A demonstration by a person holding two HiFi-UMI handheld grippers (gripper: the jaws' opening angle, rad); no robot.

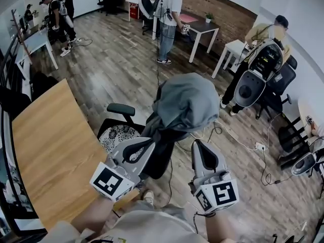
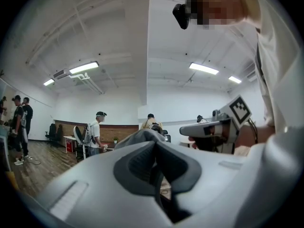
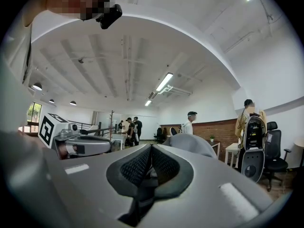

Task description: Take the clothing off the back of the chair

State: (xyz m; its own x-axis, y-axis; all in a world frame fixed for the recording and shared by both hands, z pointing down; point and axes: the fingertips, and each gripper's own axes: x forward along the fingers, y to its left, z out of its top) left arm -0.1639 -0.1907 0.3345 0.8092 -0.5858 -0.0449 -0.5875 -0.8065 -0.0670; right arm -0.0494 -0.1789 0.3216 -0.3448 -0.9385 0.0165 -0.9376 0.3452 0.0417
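Observation:
A grey hooded garment point(image 1: 186, 103) hangs over the back of a black office chair point(image 1: 121, 109), with dark cloth point(image 1: 162, 148) trailing below it. My left gripper point(image 1: 148, 145) is shut and empty, its tip just short of the dark cloth on the left side. My right gripper point(image 1: 197, 145) is also shut and empty, a little to the right of the chair back. In the left gripper view the closed left gripper point(image 2: 154, 163) points level at the grey garment point(image 2: 142, 136). The right gripper view shows the right gripper point(image 3: 151, 163) closed, with the garment point(image 3: 190, 144) just beyond.
A wooden table point(image 1: 50, 151) runs along the left, close to the chair. Cables and a power strip point(image 1: 260, 147) lie on the floor at right. Several people stand farther off, one at a white desk point(image 1: 230, 49) beside a black chair point(image 1: 278, 85).

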